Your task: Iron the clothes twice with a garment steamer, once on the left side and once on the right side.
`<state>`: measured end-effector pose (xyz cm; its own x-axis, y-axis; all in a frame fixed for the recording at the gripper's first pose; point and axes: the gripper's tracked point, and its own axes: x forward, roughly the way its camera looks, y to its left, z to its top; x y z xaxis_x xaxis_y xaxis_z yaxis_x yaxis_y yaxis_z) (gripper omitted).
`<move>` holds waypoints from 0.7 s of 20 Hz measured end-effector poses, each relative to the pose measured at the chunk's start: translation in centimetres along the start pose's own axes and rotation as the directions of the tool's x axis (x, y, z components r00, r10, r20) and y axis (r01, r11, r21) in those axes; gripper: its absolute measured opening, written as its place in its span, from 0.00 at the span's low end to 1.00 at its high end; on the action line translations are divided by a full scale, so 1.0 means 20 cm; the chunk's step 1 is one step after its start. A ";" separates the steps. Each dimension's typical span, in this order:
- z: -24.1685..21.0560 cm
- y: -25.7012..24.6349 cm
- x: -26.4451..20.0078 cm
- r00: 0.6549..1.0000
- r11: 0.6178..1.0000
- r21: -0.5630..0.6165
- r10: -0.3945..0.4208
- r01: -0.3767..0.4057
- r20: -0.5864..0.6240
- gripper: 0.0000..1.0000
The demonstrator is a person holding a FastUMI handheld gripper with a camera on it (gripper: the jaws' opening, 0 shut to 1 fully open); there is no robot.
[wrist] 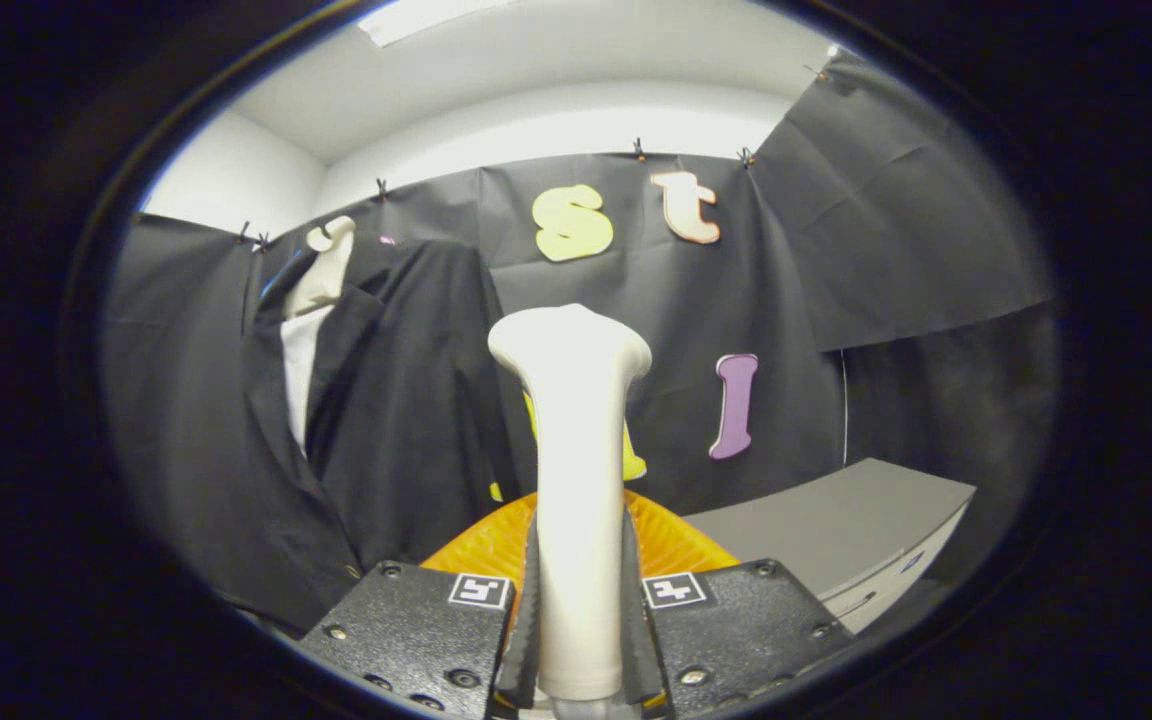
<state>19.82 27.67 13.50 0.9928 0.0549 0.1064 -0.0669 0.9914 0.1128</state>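
A white garment steamer point(576, 470) stands upright between my fingers, its wide head at the top. My gripper point(578, 610) is shut on its handle, both fingers pressing the sides. A black jacket point(376, 420) hangs on a white mannequin torso point(321, 275) beyond the fingers and to the left, its front open over a white shirt point(296, 375). The steamer head is right of the jacket and apart from it.
An orange ribbed object point(676, 545) lies just behind the steamer's handle. A grey table point(836, 515) extends to the right, with its edge facing me. Black cloth walls close the booth at the back and on both sides.
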 end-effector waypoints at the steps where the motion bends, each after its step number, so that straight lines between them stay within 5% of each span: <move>1: 0.03 0.06 -0.03 1.000 1.000 0.003 0.008 -0.008 0.030 0.35; 5: 0.26 0.28 -0.08 0.978 1.000 -0.021 0.025 -0.021 0.205 0.35; 14: 0.36 0.67 0.03 0.939 0.985 -0.115 0.161 -0.131 0.304 0.35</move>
<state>18.82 40.09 22.26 0.8912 0.1747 0.4185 -0.1848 0.9826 -0.0166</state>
